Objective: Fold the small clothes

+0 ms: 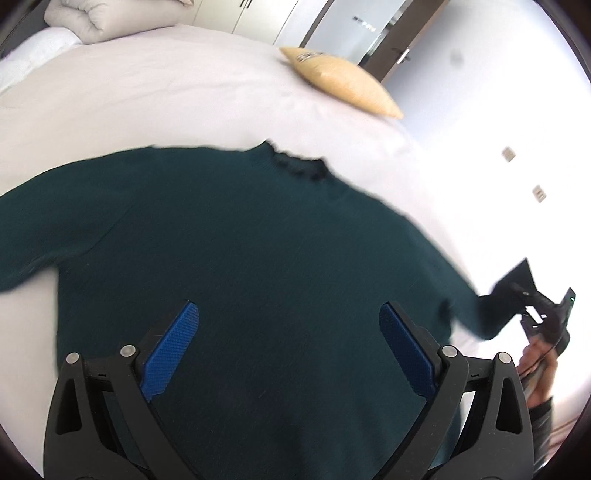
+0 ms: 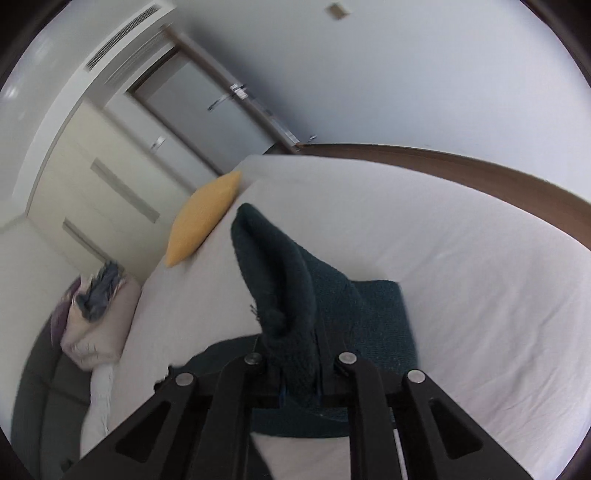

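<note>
A dark green knit sweater [image 1: 258,240] lies spread on the white bed [image 1: 166,92], collar toward the far side. My left gripper [image 1: 290,314] is open and empty, its blue pads [image 1: 173,347] wide apart just above the sweater's body. At the right edge of the left wrist view, my right gripper [image 1: 517,295] holds the sweater's right sleeve end. In the right wrist view the right gripper [image 2: 291,354] is shut on that sleeve [image 2: 280,280], which bunches up between the fingers and is lifted off the bed.
A yellow cushion [image 1: 343,81] lies at the bed's far corner and also shows in the right wrist view [image 2: 203,221]. Folded bedding [image 1: 110,18] sits at the head, with a pile of clothes [image 2: 99,291]. A brown bed frame edge [image 2: 480,170], wardrobes and a door stand beyond.
</note>
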The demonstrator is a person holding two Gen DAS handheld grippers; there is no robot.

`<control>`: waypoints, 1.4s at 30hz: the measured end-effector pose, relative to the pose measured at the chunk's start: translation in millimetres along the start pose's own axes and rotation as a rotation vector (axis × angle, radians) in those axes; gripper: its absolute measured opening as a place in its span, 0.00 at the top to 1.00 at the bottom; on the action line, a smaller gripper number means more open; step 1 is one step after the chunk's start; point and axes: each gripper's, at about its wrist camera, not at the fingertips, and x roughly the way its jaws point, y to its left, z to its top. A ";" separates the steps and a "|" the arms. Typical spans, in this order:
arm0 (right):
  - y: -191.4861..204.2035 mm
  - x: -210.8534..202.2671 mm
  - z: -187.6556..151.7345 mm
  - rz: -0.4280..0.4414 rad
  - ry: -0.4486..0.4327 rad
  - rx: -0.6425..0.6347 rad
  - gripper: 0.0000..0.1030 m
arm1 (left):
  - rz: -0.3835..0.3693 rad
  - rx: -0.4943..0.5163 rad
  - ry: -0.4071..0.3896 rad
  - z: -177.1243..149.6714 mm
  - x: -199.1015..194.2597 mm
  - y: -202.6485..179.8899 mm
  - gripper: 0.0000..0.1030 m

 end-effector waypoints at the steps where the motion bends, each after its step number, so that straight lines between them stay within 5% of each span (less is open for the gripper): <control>1: 39.3 12.5 -13.2 0.026 0.034 -0.103 0.89 | -0.025 -0.014 0.000 7.0 2.5 -0.8 0.03; 5: 160.8 63.3 -85.8 0.076 0.165 -0.438 0.90 | -0.186 -0.092 0.051 34.5 25.2 -2.6 0.03; 8: 196.1 90.4 -128.6 0.067 0.226 -0.532 0.90 | -0.304 -0.179 0.125 45.6 48.2 2.1 0.03; 21: 193.3 108.1 -172.3 0.041 0.293 -0.582 0.90 | -0.435 -0.321 0.348 51.3 125.5 1.4 0.06; 23: 196.2 109.7 -176.2 0.037 0.289 -0.598 0.90 | -0.442 -0.339 0.371 51.6 133.1 1.2 0.24; 25: 198.9 110.6 -179.2 0.037 0.286 -0.611 0.90 | -0.454 -0.358 0.400 47.9 144.1 5.8 0.62; 28: 199.4 108.8 -180.6 0.037 0.281 -0.601 0.86 | -0.449 -0.355 0.408 49.5 152.3 3.0 0.78; 30: 193.3 100.4 -178.7 0.046 0.272 -0.559 0.83 | -0.457 -0.350 0.401 51.5 153.7 3.7 0.86; 32: 181.3 83.9 -176.1 0.088 0.272 -0.465 0.51 | -0.452 -0.333 0.381 50.5 148.3 3.4 0.90; 34: 159.8 64.1 -173.1 0.155 0.240 -0.339 0.32 | -0.435 -0.309 0.350 56.2 134.9 7.4 0.92; 38: 98.4 40.6 -161.2 0.207 0.168 -0.015 0.20 | -0.393 -0.257 0.259 85.3 98.6 16.5 0.92; 42: 43.4 56.0 -142.4 0.239 0.177 0.317 0.20 | -0.366 -0.225 0.184 113.1 69.7 24.4 0.92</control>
